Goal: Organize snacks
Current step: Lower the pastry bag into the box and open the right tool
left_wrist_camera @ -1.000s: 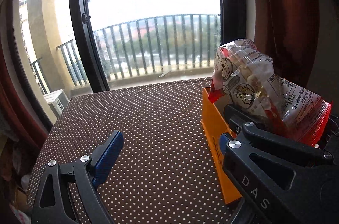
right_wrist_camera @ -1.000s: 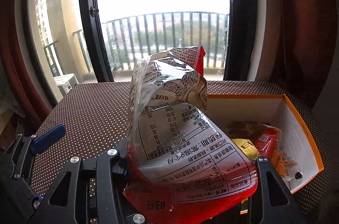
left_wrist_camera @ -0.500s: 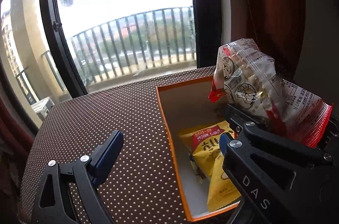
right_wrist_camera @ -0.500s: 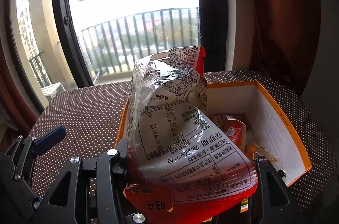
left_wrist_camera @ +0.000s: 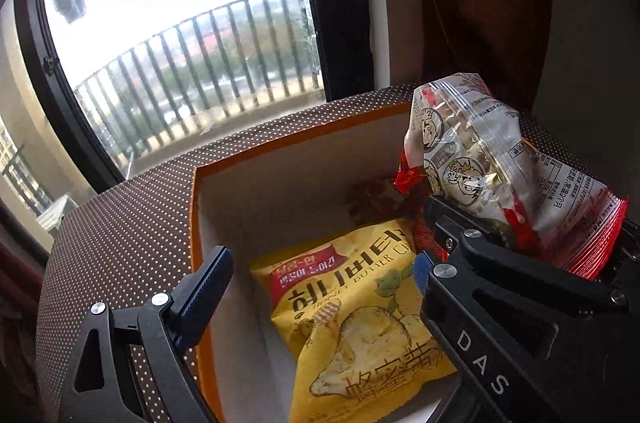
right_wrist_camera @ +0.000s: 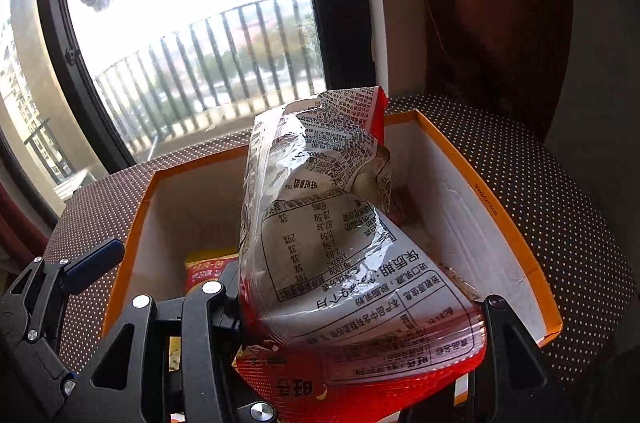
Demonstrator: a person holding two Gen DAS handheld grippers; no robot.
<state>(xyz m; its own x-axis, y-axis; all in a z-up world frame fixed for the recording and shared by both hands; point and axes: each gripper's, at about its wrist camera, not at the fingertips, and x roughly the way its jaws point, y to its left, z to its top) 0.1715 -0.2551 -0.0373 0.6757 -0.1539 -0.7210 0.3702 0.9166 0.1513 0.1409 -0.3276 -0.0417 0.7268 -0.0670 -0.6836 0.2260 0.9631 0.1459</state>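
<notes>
**Red-and-clear snack bag carried over open box**

Right gripper clamped on crinkled red-and-clear plastic snack bag, printed panel facing the lens. Held by the red lower end at bottom centre of the right wrist view, upper end rising free toward frame centre; probably gripped low so the bag can drop in long-side first. Bag hanging above the orange-rimmed white cardboard box, which fills the middle of that frame. Not yet inside, by the look of it.

Left gripper spread wide, nothing between the blue-padded fingers. Poised at lower left of the left wrist view, over the box's near left wall; likely kept apart and clear so as not to block the drop, or ready to steady the box.

Already in box: yellow glossy chip packet lying flat at lower centre, a red wrapper deeper in, partly hidden. Free floor visible to the left of the yellow packet.

Box resting on brown white-dotted tablecloth, window and balcony railing in upper left.

Judgement: placing step under way; release still to come.
</notes>
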